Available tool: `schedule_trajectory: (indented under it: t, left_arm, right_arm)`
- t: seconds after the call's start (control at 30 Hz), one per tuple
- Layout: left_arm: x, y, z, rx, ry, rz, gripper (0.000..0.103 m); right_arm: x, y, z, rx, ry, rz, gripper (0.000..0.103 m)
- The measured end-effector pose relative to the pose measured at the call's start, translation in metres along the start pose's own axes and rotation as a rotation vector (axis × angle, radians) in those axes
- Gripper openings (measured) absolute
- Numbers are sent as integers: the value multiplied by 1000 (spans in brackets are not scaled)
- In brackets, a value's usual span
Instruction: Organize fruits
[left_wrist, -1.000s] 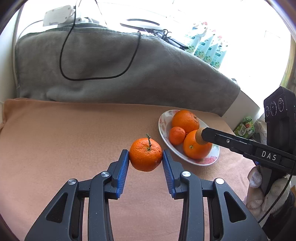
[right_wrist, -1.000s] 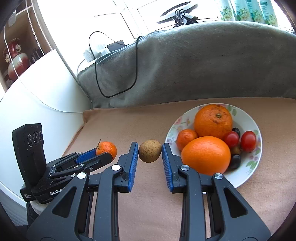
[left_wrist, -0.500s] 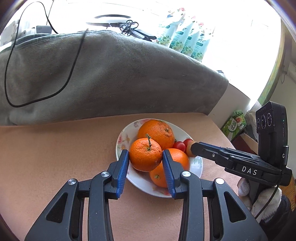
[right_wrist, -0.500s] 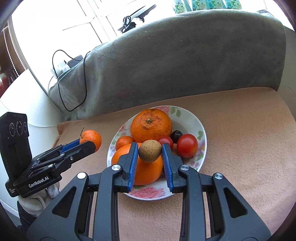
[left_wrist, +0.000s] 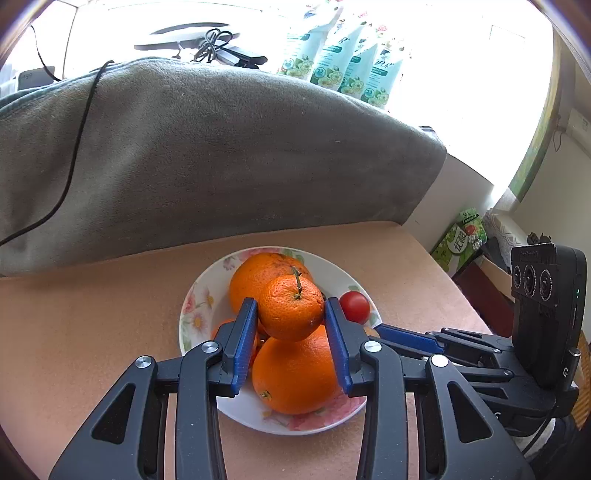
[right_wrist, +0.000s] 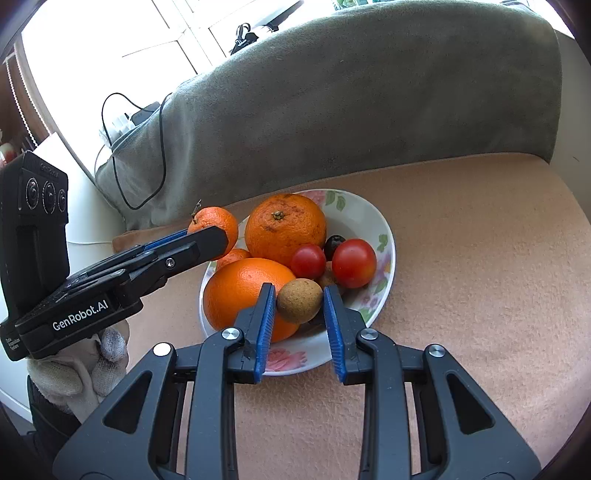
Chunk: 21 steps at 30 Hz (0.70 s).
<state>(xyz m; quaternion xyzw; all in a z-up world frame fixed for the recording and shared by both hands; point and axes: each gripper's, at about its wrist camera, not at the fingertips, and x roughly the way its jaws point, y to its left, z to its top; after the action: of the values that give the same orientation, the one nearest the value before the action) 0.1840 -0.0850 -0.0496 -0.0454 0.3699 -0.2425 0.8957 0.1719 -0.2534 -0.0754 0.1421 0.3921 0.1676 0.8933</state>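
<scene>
Peach cloth (right_wrist: 461, 258); fruit-crowded plate (right_wrist: 373, 218); left gripper (left_wrist: 291, 314) clamps mandarin (left_wrist: 290, 308); right gripper (right_wrist: 300, 301) clamps brown fruit (right_wrist: 299, 301).

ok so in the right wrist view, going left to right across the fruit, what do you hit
mandarin in the left gripper → big front orange → brown fruit in the right gripper → large red tomato → plate rim
</scene>
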Motion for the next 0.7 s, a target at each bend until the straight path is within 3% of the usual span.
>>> schedule_trajectory:
  t: [0.07, 0.13, 0.17, 0.5, 0.7]
  left_arm:
    - [0, -2, 1, 3, -4, 2, 46]
    - [-1, -4, 3, 5, -11, -1, 51]
    - [-1, -4, 4, 6, -14, 3, 52]
    - [-20, 0, 0, -3, -42, 14, 58]
    - [-37, -4, -5, 6, -64, 27, 67]
  right_arm:
    - [1, 1, -1, -6, 5, 5, 36]
    - [0, 1, -3, -12, 4, 7, 56]
    - [-1, 2, -4, -15, -2, 7, 59]
    - [-15, 15, -10, -63, -31, -15, 61]
    - [-28, 21, -15, -81, -57, -34, 70]
